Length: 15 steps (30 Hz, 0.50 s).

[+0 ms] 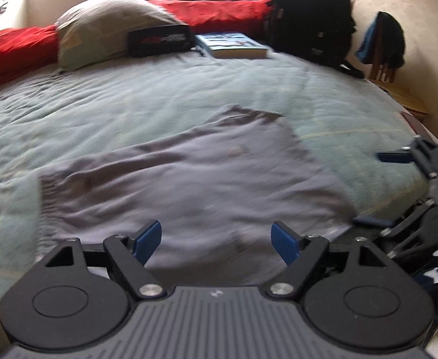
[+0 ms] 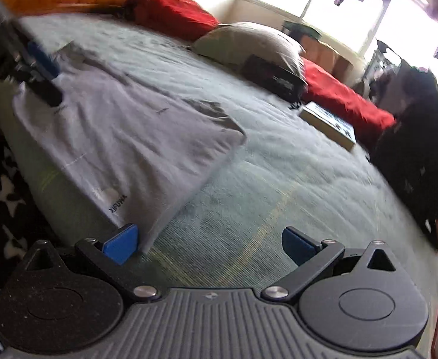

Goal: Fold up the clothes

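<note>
While both views are blurred, the following can be read, from left to right.

Red bedding (image 1: 12, 45): lies along the far left edge of the bed (image 1: 129, 101), against the wall side.
Pillow (image 1: 105, 30): grey-green, resting at the head of the bed, just beside the red bedding.
Black pouch (image 1: 159, 40): leans against the pillow's right side, touching it.
Book (image 1: 233, 45): lies flat on the bedcover, just right of the pouch.
Backpack (image 1: 311, 15): black, upright at the far right of the bed, near the book.
Chair (image 1: 383, 59): wooden, beyond the bed's right edge, with dark clothing draped over it.
Grey garment (image 1: 195, 179): spread flat on the bedcover at the near edge of the bed; in the right wrist view its near hem carries a small printed label, and a darker fold lies across its far end.
Left gripper (image 1: 217, 240): jaws wide apart, nothing between the blue pads; it hovers over the near part of the garment, contact not discernible.
Right gripper (image 2: 210, 243): jaws wide apart, holding nothing; its left pad (image 2: 121, 246) sits just beside the garment's near corner, the right pad over bare bedcover. In the left wrist view it appears at the right edge, beside the garment's right side.
</note>
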Each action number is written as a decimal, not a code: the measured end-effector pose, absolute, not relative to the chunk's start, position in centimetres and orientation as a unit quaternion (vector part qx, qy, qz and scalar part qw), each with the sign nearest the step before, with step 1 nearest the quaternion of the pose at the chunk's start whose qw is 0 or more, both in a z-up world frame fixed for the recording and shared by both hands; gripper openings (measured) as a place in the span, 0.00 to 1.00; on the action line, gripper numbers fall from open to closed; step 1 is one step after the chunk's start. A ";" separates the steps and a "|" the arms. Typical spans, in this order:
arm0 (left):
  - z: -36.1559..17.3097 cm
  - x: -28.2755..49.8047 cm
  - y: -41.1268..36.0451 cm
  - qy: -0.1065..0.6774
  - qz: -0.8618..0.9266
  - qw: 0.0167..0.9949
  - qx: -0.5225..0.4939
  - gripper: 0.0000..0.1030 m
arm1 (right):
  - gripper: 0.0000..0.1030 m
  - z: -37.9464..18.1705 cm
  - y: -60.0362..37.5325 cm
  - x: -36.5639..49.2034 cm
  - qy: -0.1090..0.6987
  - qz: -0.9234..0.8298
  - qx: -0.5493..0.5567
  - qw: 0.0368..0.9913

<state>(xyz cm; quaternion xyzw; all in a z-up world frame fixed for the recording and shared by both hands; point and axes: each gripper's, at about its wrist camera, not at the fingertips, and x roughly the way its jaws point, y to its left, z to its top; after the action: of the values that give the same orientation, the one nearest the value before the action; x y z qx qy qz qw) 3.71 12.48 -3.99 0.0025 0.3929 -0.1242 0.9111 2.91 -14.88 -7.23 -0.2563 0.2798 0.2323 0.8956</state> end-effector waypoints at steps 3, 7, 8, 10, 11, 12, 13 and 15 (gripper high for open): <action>-3.5 3.1 15.0 0.383 -0.114 0.916 -0.020 0.78 | 1.00 -6.2 -15.2 3.1 0.288 0.240 -0.223 0.900; -2.8 2.7 19.3 0.369 -0.074 0.924 -0.063 0.79 | 1.00 -4.8 -15.3 5.0 0.325 0.292 -0.132 0.890; -2.8 2.8 20.5 0.370 -0.065 0.923 -0.081 0.79 | 1.00 -4.6 -15.4 5.8 0.339 0.303 -0.102 0.885; -3.0 2.9 22.9 0.371 -0.051 0.919 -0.122 0.79 | 1.00 -4.3 -15.5 7.6 0.367 0.321 -0.043 0.872; -3.3 3.0 24.2 0.372 -0.045 0.916 -0.143 0.78 | 1.00 -4.6 -15.8 8.5 0.384 0.319 -0.015 0.866; -3.6 3.1 25.1 0.375 -0.042 0.911 -0.164 0.78 | 1.00 -4.9 -16.2 9.5 0.400 0.318 0.013 0.859; -4.0 3.3 25.9 0.380 -0.042 0.906 -0.182 0.78 | 1.00 -5.3 -16.5 10.4 0.416 0.316 0.040 0.852; -5.1 3.9 27.3 0.396 -0.050 0.891 -0.217 0.78 | 1.00 -6.4 -17.2 11.9 0.447 0.311 0.087 0.834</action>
<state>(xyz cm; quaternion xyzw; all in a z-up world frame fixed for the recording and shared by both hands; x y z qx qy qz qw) 3.91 27.33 -5.08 -0.2168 0.3962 -0.0504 0.8908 11.87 -17.22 -6.38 0.0875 0.4474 0.3108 0.8340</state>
